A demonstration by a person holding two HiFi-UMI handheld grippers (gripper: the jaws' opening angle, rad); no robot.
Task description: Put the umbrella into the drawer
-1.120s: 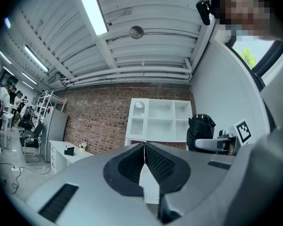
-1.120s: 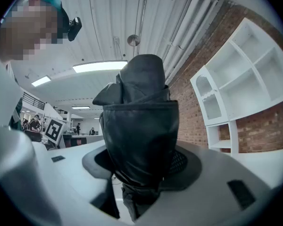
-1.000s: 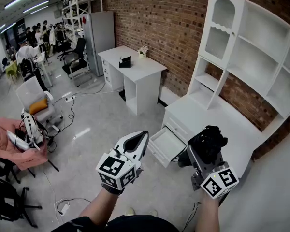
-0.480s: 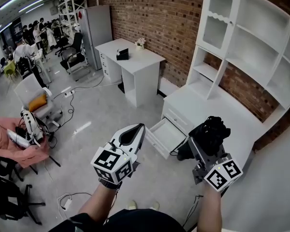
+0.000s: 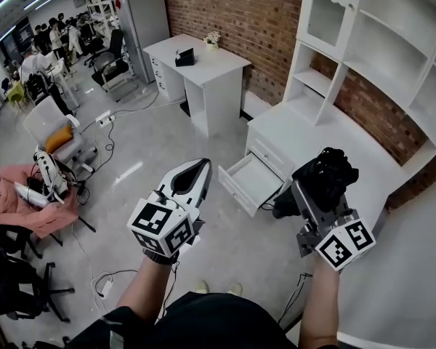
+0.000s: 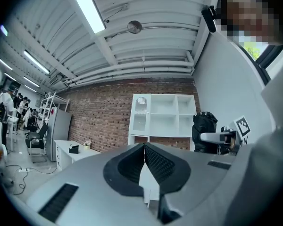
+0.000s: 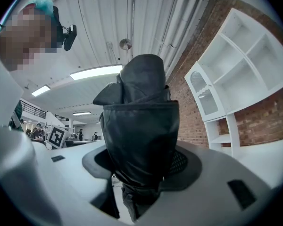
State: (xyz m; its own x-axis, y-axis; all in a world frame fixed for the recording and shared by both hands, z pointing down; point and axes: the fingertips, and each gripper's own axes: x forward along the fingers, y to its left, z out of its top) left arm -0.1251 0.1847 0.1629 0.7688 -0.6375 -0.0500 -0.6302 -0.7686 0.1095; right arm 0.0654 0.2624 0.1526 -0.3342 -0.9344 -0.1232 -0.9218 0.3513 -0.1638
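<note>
Black folded umbrella (image 7: 140,135), matte creased fabric sleeve, is clamped in the right gripper (image 5: 311,198) between its ribbed pads and sticks out past the tips. Left gripper (image 6: 145,147): jaws pressed together, nothing between them. White open drawer (image 5: 251,182) of the white shelving desk (image 5: 312,140) is apart from the umbrella, below-left of it in the head view. No obstruction visible.

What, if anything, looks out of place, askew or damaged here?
Nothing stands out. The drawer is pulled open from the white desk unit, as the task needs, and the folded black umbrella is clamped in the right hand-held gripper.
</note>
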